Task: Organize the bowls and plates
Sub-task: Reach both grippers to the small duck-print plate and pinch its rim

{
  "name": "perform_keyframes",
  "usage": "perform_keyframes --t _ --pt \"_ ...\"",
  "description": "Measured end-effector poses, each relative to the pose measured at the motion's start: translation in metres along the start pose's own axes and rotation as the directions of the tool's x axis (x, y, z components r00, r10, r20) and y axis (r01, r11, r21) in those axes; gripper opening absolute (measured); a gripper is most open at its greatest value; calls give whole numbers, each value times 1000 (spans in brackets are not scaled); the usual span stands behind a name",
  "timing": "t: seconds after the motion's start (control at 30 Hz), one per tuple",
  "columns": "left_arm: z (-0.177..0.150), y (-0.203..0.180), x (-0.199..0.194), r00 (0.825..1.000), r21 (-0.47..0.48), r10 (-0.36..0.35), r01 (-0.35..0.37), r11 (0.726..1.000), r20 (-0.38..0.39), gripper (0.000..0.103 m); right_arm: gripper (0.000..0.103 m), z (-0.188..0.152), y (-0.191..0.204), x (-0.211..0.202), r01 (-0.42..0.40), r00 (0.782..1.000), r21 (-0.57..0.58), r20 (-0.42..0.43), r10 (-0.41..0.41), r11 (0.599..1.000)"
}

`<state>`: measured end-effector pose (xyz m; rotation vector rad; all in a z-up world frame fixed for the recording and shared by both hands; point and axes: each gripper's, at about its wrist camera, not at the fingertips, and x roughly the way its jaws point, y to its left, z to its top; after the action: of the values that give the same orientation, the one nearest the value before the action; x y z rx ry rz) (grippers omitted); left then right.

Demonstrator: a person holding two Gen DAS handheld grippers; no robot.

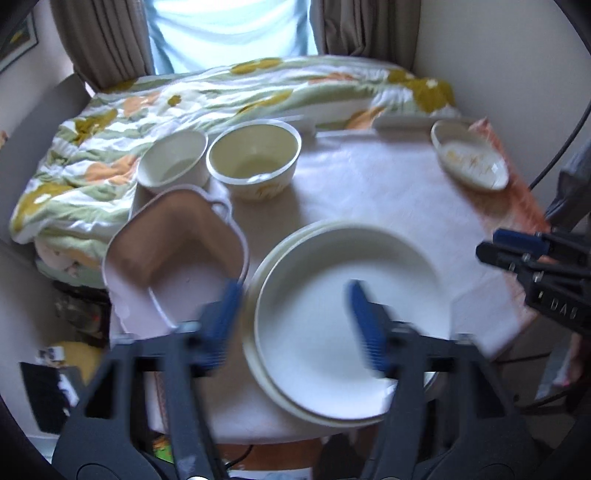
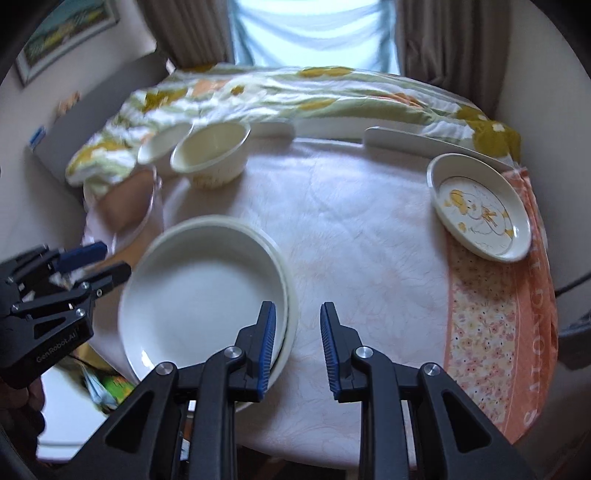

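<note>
Bright window point(image 2: 314, 33) between brown curtains point(image 2: 436, 40), floral quilt point(image 1: 207, 96) on bed, pale walls point(image 2: 532, 74), framed picture point(image 2: 66, 33) left, cloth-covered table point(image 2: 351, 229).

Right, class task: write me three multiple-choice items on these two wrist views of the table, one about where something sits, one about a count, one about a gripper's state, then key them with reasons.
1. Where is the duck-print dish?
A. at the table's far right, on the orange cloth edge
B. stacked on the large plates
C. inside a bowl

2. How many round bowls stand together at the far left?
A. one
B. two
C. four

3. How is the left gripper?
A. shut on a bowl
B. shut on a plate rim
C. open, nothing held

Key: 1 A, the dish sits alone at the right, apart from the large plates. 2 B, a white bowl stands beside a cream bowl. 3 C, its blue pads stand wide apart above the top plate, gripping nothing.
</note>
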<state>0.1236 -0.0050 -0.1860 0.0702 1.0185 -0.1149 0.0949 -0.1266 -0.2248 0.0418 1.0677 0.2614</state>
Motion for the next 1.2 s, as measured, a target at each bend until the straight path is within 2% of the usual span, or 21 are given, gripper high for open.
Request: perform_keyframes --t 0.03,0.07,0.1,0.13,0.23,0.37,0.5,0.6,0.67,0.77,0.87,0.93,1.0,1.13,1.2 --pt "5 -1 -5 999 -7 -20 20 1000 29 103 46 0 -6 -7 6 1000 26 21 -7 1000" --pt "12 -3 -13 997 -10 -50 51 999 66 103 74 0 -12 -15 16 999 48 48 -18 999" --pt "20 -7 -18 993 -8 -82 83 997 84 103 96 -1 -18 -25 26 996 69 82 -31 997" --pt "26 -10 -20 991 -2 -103 104 995 86 103 99 -3 -23 -32 35 993 85 106 -44 996" --pt "45 -25 -20 977 20 -196 195 981 80 103 99 -12 -43 -55 71 983 150 158 -95 986" --pt "73 -52 -10 952 46 -302 299 953 52 103 100 -25 -77 -84 50 962 259 247 -116 965" --pt "100 -88 2 928 97 -368 362 927 56 103 100 -22 -109 -105 61 968 287 216 -127 956" --pt "125 -113 23 912 105 -410 404 909 32 103 100 -18 -136 -115 40 952 366 268 -146 930" --pt "140 -129 46 902 106 -431 429 897 -2 103 100 -12 -155 -107 35 953 402 262 -152 915" --pt "160 -153 88 897 114 -438 443 889 -66 102 100 -5 -185 -74 -30 965 458 246 -94 888" --pt "175 -176 135 895 125 -424 440 889 -135 92 100 -2 -208 -34 -45 973 525 217 -82 850" --pt "184 -188 166 895 117 -407 431 895 -181 76 91 -1 -222 -9 -62 981 560 189 -54 826" --pt "189 -197 188 889 105 -407 434 895 -211 65 72 4 -234 15 -80 985 585 170 -26 807" --pt "198 -219 224 887 147 -378 425 893 -266 58 62 9 -255 37 -104 983 643 183 -20 759" --pt "202 -228 233 887 170 -364 420 892 -283 55 53 13 -263 42 -89 985 656 171 -33 750"
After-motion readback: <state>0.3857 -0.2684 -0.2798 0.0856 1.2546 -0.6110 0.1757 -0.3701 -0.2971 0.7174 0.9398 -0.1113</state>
